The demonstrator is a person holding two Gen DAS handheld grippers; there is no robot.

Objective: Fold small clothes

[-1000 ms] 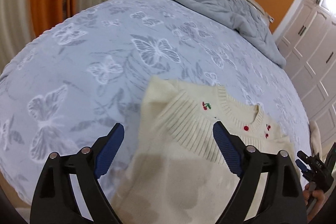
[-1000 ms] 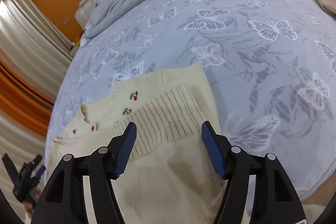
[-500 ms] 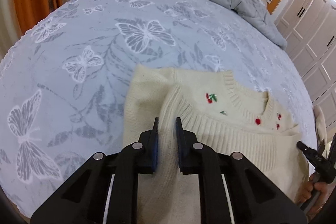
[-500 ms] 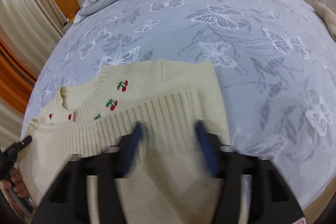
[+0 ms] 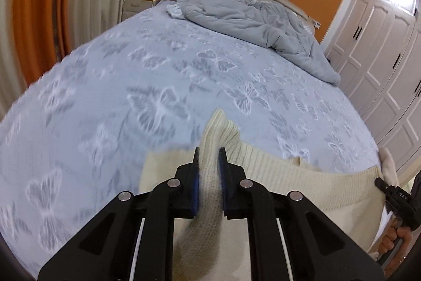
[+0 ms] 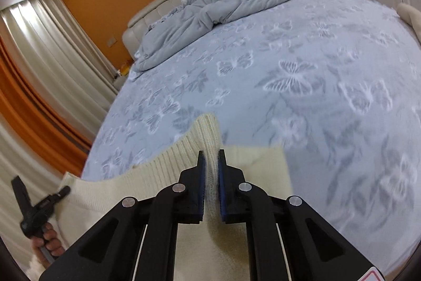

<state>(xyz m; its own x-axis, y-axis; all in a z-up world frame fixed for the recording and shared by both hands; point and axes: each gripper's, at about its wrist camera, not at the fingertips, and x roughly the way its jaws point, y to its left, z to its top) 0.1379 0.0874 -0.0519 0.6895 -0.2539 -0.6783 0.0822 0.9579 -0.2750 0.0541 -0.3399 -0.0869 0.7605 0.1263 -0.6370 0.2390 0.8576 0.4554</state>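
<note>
Fingers of the left gripper (image 5: 208, 167) and right gripper (image 6: 210, 170) pinch the cream sweater (image 5: 289, 175) at lower centre, its ribbed hem raised off the bed (image 5: 131, 86); carry both corners evenly, keeping the hem taut; a second ago both stood open above the flat sweater.

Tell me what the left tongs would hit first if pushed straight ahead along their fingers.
The left tongs are shut on the cream knit sweater, whose ribbed hem peaks just past the tips. Beyond it, probably the butterfly-print bedspread; depth is unclear.
</note>
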